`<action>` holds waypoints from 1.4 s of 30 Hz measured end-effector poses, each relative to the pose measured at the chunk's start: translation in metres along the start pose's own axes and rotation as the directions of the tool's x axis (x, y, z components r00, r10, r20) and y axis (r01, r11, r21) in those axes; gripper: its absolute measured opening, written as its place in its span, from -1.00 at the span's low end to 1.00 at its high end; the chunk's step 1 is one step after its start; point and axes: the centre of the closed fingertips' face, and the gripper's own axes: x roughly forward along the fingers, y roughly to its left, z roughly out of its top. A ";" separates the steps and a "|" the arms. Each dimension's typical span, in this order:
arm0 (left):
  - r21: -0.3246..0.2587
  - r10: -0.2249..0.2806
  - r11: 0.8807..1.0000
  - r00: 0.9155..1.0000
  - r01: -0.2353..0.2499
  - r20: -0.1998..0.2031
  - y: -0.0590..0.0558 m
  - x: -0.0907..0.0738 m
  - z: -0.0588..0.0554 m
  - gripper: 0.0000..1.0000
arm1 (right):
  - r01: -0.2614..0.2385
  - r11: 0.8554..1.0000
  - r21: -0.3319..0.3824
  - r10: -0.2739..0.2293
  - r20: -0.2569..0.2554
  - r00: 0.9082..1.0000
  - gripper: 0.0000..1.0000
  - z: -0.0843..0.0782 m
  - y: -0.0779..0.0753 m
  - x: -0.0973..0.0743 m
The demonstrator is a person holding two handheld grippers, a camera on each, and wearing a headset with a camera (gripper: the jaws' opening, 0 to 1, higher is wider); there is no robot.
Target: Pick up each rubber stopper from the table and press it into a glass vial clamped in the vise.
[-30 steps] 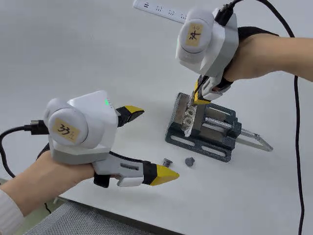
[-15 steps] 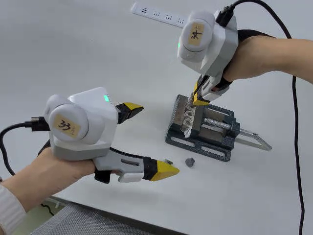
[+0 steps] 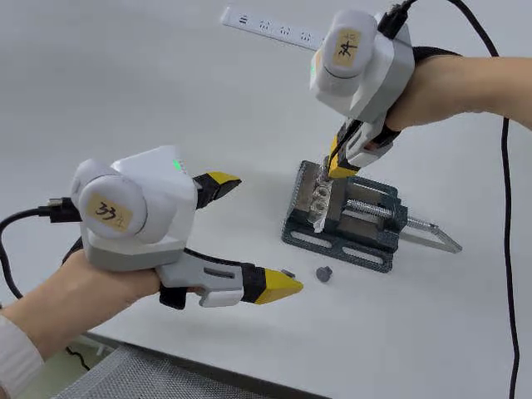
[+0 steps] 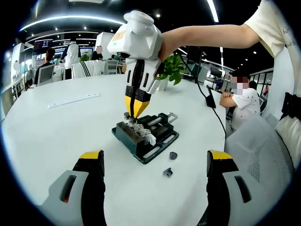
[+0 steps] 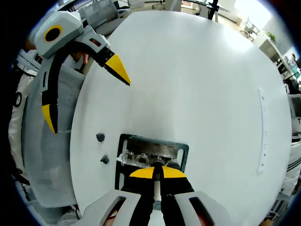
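Left tool (image 3: 268,233) wide open, right tool (image 3: 337,172) closed above the vise (image 3: 353,226). Stoppers (image 3: 323,273) beside it look light and squishy, I'd pinch the heads.

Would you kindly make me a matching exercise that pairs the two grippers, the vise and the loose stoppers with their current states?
1. left gripper
2. right gripper
3. vise
4. stoppers

A. lying loose on the table
B. jaws closed, just above the vials
C. jaws wide apart
D. clamping the vials

Pairs: 1-C, 2-B, 3-D, 4-A.
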 end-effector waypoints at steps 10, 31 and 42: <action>0.003 0.003 1.000 1.000 -0.003 -0.003 0.001 -0.002 0.001 0.78 | -0.001 1.000 -0.010 0.001 0.002 1.000 -1.00 0.000 -0.001 0.000; 0.005 0.001 1.000 1.000 -0.001 -0.007 0.000 -0.002 0.000 0.77 | -0.027 0.999 0.030 0.025 0.048 0.999 -1.00 0.006 0.002 -0.003; 0.000 0.002 1.000 1.000 -0.002 -0.011 0.002 -0.002 -0.003 0.77 | -0.034 0.999 0.034 0.033 0.045 0.998 -1.00 0.005 0.003 -0.001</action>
